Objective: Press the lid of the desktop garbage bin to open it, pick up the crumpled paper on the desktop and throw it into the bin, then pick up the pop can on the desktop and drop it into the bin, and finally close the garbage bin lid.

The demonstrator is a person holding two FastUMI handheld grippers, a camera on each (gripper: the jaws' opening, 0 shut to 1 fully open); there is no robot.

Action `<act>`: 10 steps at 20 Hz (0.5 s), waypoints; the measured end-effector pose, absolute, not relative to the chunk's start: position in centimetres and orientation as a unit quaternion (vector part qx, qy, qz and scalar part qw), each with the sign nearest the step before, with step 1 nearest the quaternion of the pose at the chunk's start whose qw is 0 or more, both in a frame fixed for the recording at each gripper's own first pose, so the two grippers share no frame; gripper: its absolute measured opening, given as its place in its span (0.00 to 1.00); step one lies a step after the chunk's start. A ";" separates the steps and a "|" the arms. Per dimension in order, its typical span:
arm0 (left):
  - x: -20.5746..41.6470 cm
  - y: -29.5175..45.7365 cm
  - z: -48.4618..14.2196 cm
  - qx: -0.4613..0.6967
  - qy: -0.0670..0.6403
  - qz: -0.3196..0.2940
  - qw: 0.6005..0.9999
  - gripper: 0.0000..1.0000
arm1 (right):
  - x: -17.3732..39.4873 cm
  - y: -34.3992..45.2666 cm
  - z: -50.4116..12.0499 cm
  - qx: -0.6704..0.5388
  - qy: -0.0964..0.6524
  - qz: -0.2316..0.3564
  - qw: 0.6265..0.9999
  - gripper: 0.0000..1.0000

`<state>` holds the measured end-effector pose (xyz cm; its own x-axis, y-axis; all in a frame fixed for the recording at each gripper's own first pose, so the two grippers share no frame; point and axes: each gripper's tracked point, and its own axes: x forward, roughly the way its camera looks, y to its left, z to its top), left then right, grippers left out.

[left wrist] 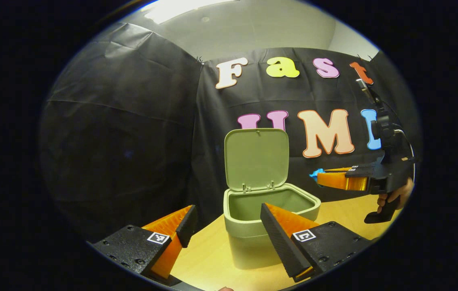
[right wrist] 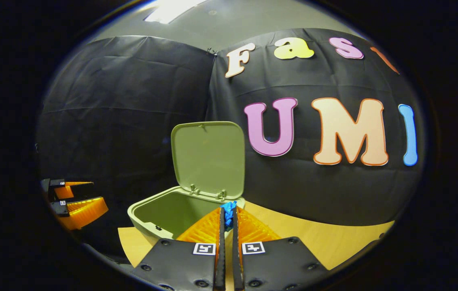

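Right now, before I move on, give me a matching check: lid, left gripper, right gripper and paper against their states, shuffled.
Things:
1. lid
2. left gripper
3. right gripper
4. paper

States:
a. pinched between fingertips
b. open, holding nothing
c. raised upright over the bin
d. shut

Pairs: 1-c, 2-b, 3-d, 4-a

the right gripper (right wrist: pixel 226 218) covers most of a small blue thing (right wrist: pixel 227 211), perhaps crumpled paper; the bin (right wrist: pixel 160 214) floor is hidden behind its own wall.
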<state>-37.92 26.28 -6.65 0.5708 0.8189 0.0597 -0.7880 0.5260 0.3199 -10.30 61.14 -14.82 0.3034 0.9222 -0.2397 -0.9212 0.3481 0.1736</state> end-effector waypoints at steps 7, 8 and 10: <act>-37.9 25.8 -8.8 0.133 0.064 0.436 0.888 0.94 | -12.5 62.6 -15.2 0.012 0.156 0.581 0.799 0.96; -37.2 25.3 -9.0 0.131 0.065 0.426 0.893 0.94 | -11.8 61.9 -14.6 0.011 0.145 0.572 0.807 0.96; -35.8 24.6 -9.1 0.129 0.061 0.406 0.903 0.94 | -11.0 60.2 -13.9 0.009 0.131 0.558 0.820 0.97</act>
<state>-35.77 24.57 -9.08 0.6633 0.7483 -0.0049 -0.7171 0.6375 0.2815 -10.95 60.24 -13.93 0.3439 0.9166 -0.2038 -0.9117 0.3779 0.1612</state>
